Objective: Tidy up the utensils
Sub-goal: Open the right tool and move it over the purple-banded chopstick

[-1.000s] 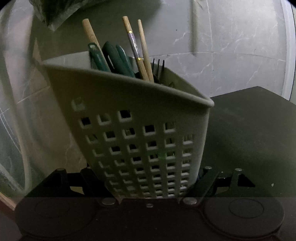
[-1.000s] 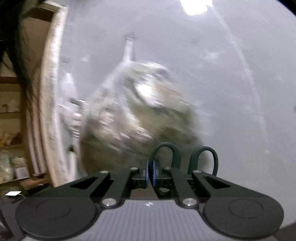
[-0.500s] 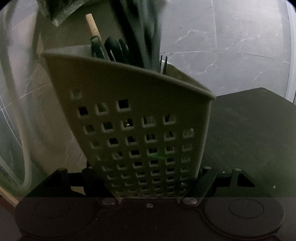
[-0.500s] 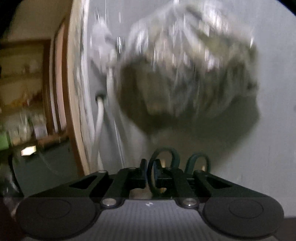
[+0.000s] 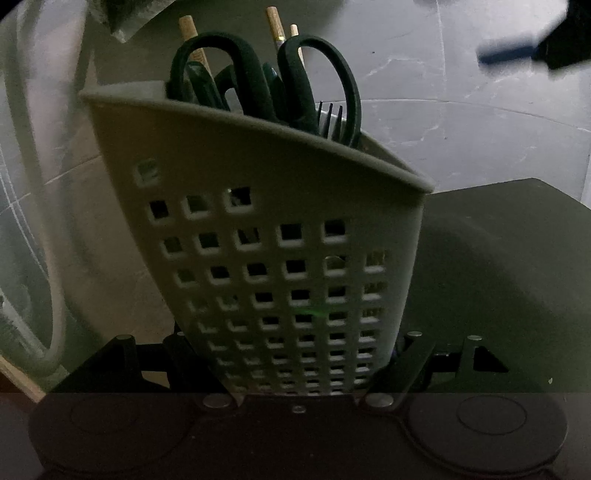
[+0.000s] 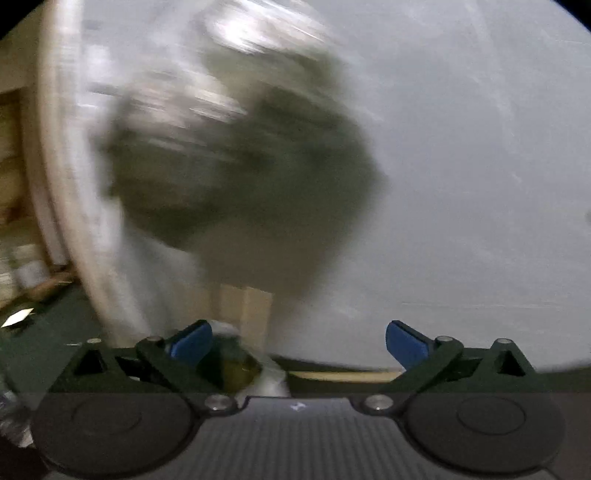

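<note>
Left tool (image 5: 295,369) clamps the base of a perforated caddy (image 5: 266,229), which fills its view and hides most of the dark bench (image 5: 498,258) behind; scissors (image 5: 306,81) stand handles-up inside, beside wooden sticks (image 5: 188,29) and a fork (image 5: 330,118); right tool (image 6: 299,343) has just been opening and stands wide with nothing between its blue pads (image 6: 404,343); only its view shows a blurred crumpled bag (image 6: 240,155), probably plastic, against a pale wall (image 6: 480,147).
</note>
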Available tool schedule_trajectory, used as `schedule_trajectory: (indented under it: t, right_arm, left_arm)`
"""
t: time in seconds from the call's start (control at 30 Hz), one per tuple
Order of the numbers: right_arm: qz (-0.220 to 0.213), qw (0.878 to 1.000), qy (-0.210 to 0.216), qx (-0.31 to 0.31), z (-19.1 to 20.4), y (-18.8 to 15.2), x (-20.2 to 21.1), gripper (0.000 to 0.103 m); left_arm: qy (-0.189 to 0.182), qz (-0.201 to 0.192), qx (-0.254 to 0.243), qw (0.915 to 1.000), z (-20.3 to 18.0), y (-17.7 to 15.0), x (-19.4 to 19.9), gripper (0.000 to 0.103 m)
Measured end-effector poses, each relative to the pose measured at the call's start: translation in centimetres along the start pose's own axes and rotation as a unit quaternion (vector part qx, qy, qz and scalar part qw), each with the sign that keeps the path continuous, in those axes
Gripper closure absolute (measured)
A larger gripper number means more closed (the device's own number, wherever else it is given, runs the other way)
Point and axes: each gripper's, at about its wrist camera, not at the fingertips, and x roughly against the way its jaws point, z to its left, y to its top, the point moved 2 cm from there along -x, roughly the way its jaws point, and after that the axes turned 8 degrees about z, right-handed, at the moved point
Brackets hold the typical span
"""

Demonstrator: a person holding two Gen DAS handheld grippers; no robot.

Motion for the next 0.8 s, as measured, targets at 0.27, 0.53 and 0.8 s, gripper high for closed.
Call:
schedule_trajectory:
  t: [0.27, 0.53, 0.8]
  right_arm:
    - [0.146, 0.988, 0.034, 0.034, -9.1, -1.7, -11.3, 0.001]
    - [0.199, 0.94, 0.126, 0.246, -8.5, -1.3, -17.5, 0.001]
    - [0.222, 0.912, 0.172, 0.299, -7.7, -1.0, -20.2, 0.002]
  left_arm:
    - [0.027, 0.009, 0.02, 0.9994, -1.2, 0.2, 0.1, 0.021]
    - [0.06, 0.013, 0.049, 0.997, -3.2, 0.4, 0.2, 0.021]
    - [0.089, 0.013, 0.071, 0.9934, -5.9, 0.0, 0.1, 0.021]
